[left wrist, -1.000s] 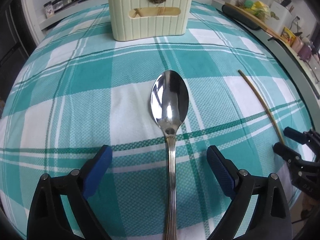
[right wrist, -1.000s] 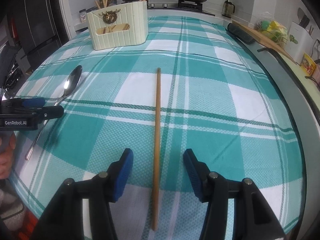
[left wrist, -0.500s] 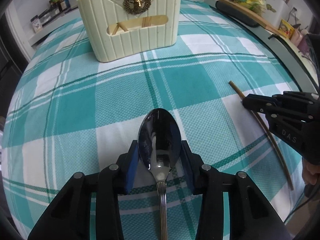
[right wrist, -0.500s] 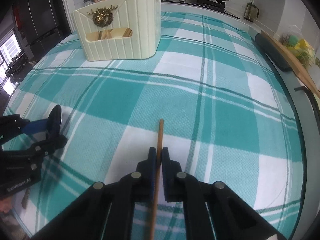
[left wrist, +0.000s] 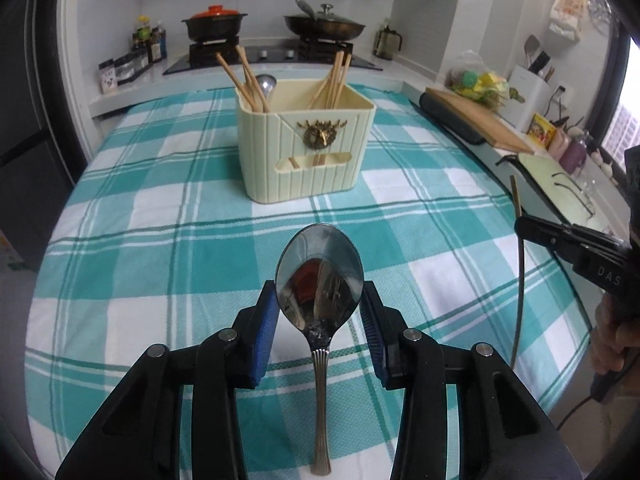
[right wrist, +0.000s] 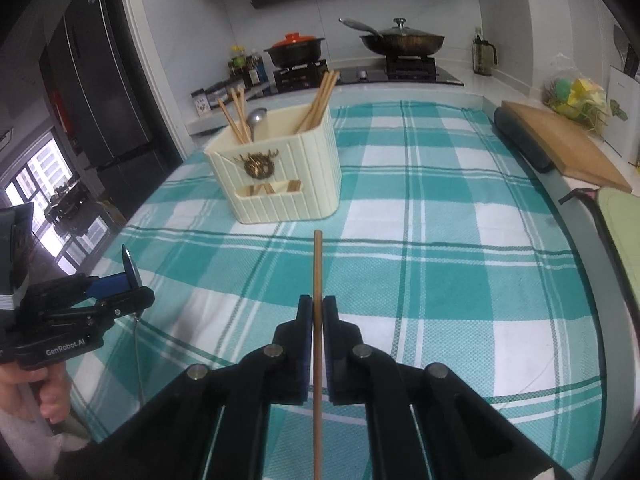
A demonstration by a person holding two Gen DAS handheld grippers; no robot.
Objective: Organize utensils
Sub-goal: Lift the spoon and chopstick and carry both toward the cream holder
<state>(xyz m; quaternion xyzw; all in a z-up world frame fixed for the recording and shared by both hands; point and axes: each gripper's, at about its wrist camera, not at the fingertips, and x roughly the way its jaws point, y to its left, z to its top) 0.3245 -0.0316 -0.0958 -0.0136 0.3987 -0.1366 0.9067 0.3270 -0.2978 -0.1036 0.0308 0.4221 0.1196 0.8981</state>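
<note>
My left gripper (left wrist: pixel 319 300) is shut on a steel spoon (left wrist: pixel 320 280), gripping the bowl's sides and holding it above the cloth. My right gripper (right wrist: pixel 317 306) is shut on a wooden chopstick (right wrist: pixel 318 264) and holds it lifted, pointing forward. The cream utensil holder (left wrist: pixel 306 148) stands upright ahead on the checked cloth, with several chopsticks and a spoon in it; it also shows in the right wrist view (right wrist: pixel 280 172). The right gripper with the chopstick (left wrist: pixel 519 240) shows at the right of the left wrist view; the left gripper (right wrist: pixel 116 296) shows at the left of the right wrist view.
A teal checked cloth (left wrist: pixel 160 240) covers the table. A cutting board (right wrist: pixel 560 144) and a dark roll (right wrist: pixel 520 144) lie along the right edge. A stove with a red-lidded pot (left wrist: pixel 214 24) and a pan (left wrist: pixel 324 26) stands behind.
Both grippers closed on their utensils, the left on the spoon, the right on the chopstick, and have lifted them off the cloth and tilted up toward the holder.
</note>
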